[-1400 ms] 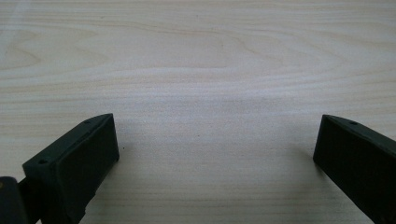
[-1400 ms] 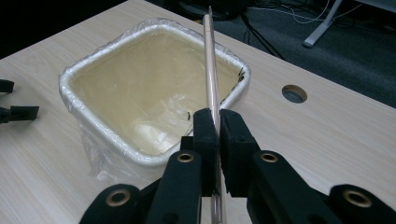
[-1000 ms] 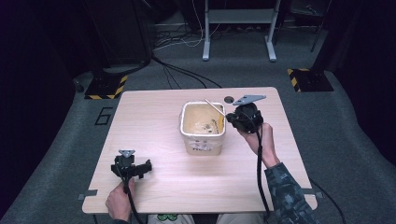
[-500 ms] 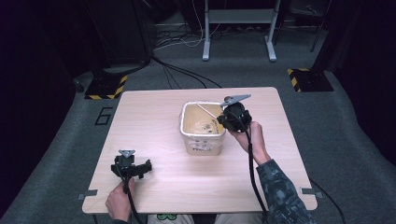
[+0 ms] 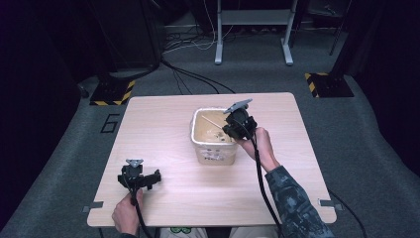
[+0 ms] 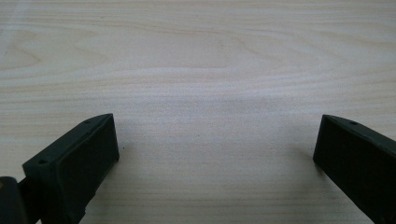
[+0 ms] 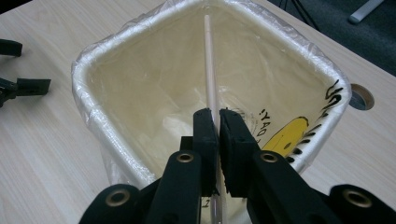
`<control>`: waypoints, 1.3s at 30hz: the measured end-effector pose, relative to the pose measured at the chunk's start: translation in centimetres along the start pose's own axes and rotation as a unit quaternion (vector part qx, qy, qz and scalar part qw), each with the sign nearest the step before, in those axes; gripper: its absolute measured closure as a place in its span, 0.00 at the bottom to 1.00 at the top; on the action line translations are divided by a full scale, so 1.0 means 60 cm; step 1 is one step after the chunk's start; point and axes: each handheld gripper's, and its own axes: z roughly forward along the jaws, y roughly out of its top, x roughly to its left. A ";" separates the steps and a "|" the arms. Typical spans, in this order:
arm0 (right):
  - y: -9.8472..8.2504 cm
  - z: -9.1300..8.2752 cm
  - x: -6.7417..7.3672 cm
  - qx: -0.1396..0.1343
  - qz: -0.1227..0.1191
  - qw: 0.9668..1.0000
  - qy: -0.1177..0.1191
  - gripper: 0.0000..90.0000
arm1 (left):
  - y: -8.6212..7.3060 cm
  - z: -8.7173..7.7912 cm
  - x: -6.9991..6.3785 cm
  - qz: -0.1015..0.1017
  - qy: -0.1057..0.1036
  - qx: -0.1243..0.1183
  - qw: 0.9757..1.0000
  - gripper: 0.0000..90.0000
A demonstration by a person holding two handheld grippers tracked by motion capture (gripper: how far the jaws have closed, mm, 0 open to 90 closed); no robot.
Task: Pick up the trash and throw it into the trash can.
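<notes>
Over the bin: the right gripper (image 5: 236, 130) is now held above the right rim of the lined bin (image 5: 200, 144), at the centre of the high view; half a second ago it was at the rim's outer edge, and a second ago it was further right, clear of the bin.
Stick: a thin pale stick (image 7: 211, 79) is pinched between the right gripper's closed jaws, with its free end pointing across the bin's mouth toward the far rim at the top of the right gripper view.
Meaning: the stick has been carried over the opening, so dropping it into the bin is judged to be the step in hand; release is not yet made.
Left gripper: the left gripper (image 5: 139, 177) is kept low in the lower left of the high view, unmoved over the last second; its jaws are spread wide over the bare table (image 6: 205, 70) and nothing is held.
Edges: the plastic liner (image 7: 88, 107) is folded over the rim, and snagging on it is judged possible if the jaws are lowered.
Open room: bare table is seen left of and below the bin in the high view; a round hole (image 7: 362, 96) lies just beyond the bin's right corner.
</notes>
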 end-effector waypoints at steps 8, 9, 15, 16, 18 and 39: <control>0.010 0.009 -0.004 0.002 0.008 1.000 0.007 0.81 | 0.000 0.000 0.000 0.000 0.000 0.000 1.000 0.00; 0.010 0.009 -0.004 0.002 0.008 1.000 0.007 0.81 | 0.000 0.000 0.000 0.000 0.000 0.000 1.000 0.00; -0.004 -0.004 -0.014 0.000 0.031 0.999 0.016 0.28 | 0.000 0.000 0.000 0.000 0.000 0.000 1.000 0.00; -0.004 -0.004 -0.014 0.000 0.031 0.999 0.016 0.28 | 0.000 0.000 0.000 0.000 0.000 0.000 1.000 0.00; -0.020 -0.020 -0.018 -0.010 0.038 0.999 0.014 0.18 | 0.000 0.000 0.000 0.000 0.000 0.000 1.000 0.00; -0.147 -0.090 -0.053 -0.035 0.074 0.996 -0.021 0.05 | 0.000 0.000 0.001 0.003 0.000 0.000 1.000 0.00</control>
